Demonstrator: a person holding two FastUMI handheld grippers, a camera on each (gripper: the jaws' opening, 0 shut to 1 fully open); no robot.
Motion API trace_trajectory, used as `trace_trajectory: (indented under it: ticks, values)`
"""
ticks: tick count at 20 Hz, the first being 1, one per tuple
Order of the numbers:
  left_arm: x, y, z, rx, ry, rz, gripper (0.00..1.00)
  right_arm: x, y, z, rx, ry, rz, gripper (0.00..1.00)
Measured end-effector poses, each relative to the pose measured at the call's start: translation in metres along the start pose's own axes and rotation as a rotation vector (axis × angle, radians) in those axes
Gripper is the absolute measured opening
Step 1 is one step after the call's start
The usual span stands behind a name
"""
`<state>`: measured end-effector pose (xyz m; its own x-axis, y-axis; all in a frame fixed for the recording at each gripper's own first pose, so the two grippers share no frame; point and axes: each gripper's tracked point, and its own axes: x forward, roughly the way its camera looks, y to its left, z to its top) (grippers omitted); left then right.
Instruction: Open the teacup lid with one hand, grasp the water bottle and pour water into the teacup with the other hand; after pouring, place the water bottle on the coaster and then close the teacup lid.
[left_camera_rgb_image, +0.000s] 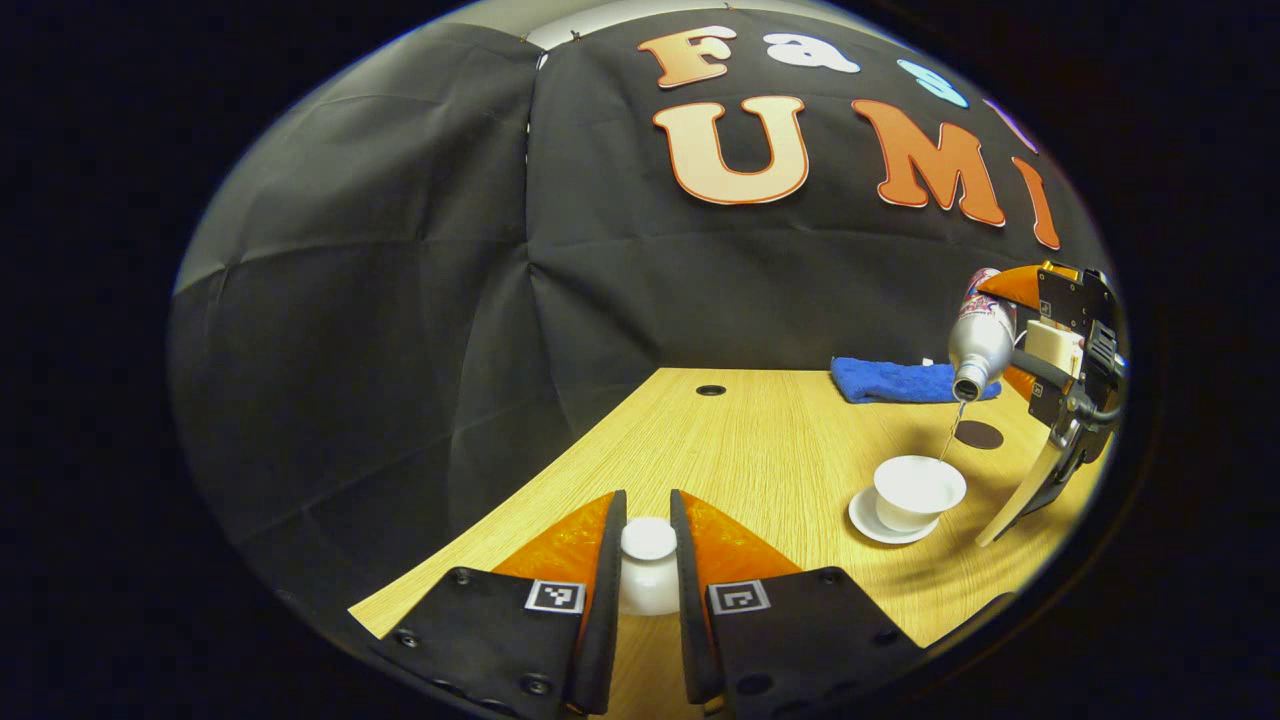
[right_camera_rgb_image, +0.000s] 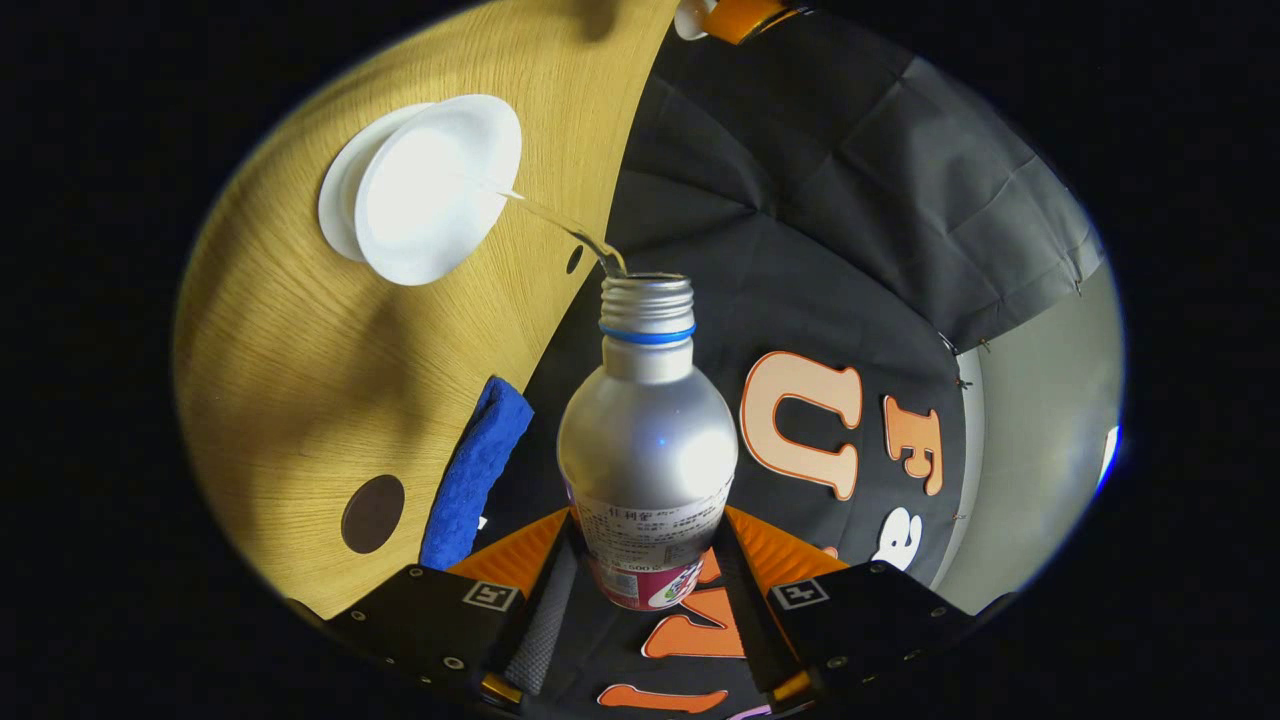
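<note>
My left gripper (left_camera_rgb_image: 648, 548) is shut on the white teacup lid (left_camera_rgb_image: 648, 565), held just above the table's near edge. At the right of the left gripper view, the white teacup (left_camera_rgb_image: 918, 490) stands uncovered on its saucer (left_camera_rgb_image: 866, 518). The right gripper (left_camera_rgb_image: 1010, 345) holds the silver water bottle (left_camera_rgb_image: 980, 345) tilted above the cup, and a thin stream of water falls from its mouth into the cup. In the right gripper view, my right gripper (right_camera_rgb_image: 645, 580) is shut on the bottle (right_camera_rgb_image: 648, 450), with the stream reaching the teacup (right_camera_rgb_image: 435, 190). The dark round coaster (left_camera_rgb_image: 978, 434) lies behind the cup.
A folded blue cloth (left_camera_rgb_image: 895, 380) lies at the back of the wooden table (left_camera_rgb_image: 760, 450), near the wall. A small dark hole (left_camera_rgb_image: 711, 390) sits in the tabletop at the back. The coaster (right_camera_rgb_image: 372, 513) and cloth (right_camera_rgb_image: 475, 470) lie side by side in the right gripper view.
</note>
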<state>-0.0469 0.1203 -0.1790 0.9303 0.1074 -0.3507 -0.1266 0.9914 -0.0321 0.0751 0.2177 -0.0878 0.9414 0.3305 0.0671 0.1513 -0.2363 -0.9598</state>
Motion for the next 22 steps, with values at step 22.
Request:
trace_trajectory:
  ticks: [22]
  values:
    - [-0.003, -0.004, 0.002, 0.01, -0.001, -0.009, 0.31, -0.002, 0.0, 0.019, -0.163, -0.1, -0.039, 0.76]
